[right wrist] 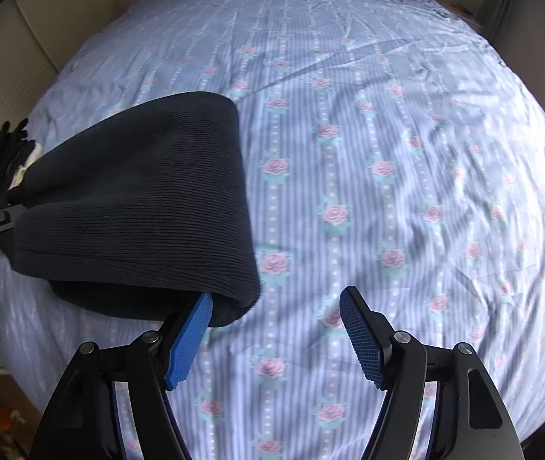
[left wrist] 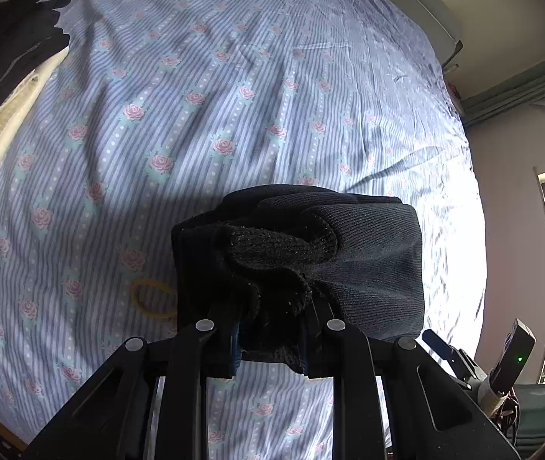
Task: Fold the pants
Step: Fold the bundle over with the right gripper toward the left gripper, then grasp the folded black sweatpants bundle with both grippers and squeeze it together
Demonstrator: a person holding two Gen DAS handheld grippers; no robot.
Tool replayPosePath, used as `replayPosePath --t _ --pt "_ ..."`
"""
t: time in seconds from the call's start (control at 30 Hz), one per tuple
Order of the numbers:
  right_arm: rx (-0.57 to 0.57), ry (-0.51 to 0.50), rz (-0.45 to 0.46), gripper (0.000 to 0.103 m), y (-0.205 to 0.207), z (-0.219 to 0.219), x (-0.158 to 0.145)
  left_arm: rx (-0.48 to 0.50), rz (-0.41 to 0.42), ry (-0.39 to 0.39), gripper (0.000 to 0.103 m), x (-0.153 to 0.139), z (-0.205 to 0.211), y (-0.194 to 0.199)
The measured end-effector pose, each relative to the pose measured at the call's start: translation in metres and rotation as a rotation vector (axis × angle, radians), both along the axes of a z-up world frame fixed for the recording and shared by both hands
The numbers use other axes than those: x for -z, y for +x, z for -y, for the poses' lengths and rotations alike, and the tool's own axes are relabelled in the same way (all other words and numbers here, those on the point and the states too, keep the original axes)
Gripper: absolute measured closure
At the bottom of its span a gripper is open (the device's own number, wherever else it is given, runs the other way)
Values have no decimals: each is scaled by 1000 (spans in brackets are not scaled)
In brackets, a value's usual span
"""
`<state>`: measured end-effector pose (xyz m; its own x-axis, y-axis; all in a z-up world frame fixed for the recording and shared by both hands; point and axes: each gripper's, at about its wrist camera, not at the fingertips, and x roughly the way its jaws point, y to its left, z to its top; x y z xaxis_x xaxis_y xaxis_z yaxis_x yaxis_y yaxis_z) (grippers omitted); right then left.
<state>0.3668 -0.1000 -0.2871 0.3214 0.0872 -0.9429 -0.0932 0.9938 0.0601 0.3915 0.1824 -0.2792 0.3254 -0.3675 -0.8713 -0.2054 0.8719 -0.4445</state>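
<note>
We see the folded dark pants (right wrist: 138, 207) lying on the floral striped bedsheet (right wrist: 387, 153), bunched edge pinched in our left gripper (left wrist: 272, 329). Our right gripper (right wrist: 276, 329) hovers low at the bundle's near corner, spread wide, its left blue pad (right wrist: 190, 341) touching the fabric.

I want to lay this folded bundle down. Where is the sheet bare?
The floral striped bedsheet is bare right of the folded dark ribbed pants, ahead of the open right gripper. Crowded: left edge, with the black glove pile on cream cloth, and the yellow rubber band near the left gripper.
</note>
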Motion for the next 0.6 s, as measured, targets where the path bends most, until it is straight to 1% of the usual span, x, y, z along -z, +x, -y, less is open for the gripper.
replayPosePath --t 0.03,0.13,0.23,0.27,0.3,0.33,0.37,0.4,0.43,0.47,0.53,0.6 --pt "-18 8 -1 33 2 -6 2 8 8 2 80 -3 0 0" --pt "-27 -23 2 33 14 -21 12 25 29 11 80 -11 0 3" --pt "-30 -41 -49 34 29 -24 32 36 64 -3 80 -23 2 6" --pt "-39 -58 -45 34 29 -25 33 48 79 -3 80 -28 4 7" --pt "-39 -87 -18 34 27 -26 30 58 90 2 80 -31 6 8" --pt "-15 -113 11 34 27 -23 25 69 102 13 80 -32 9 9" --pt "24 -123 41 34 25 -18 18 74 99 28 80 -28 10 10" --pt "68 -100 56 34 24 -11 12 65 67 33 80 -18 9 13" --pt "105 -76 50 34 24 -5 10 52 34 15 80 -7 7 15" --pt "118 -77 31 34 24 -4 13 40 9 10 80 2 5 14" --pt "80 -107 0 34 25 -11 20 39 -14 44 80 13 4 11" --pt "28 -119 -6 34 22 -17 19 31 -26 44 79 18 -1 7"
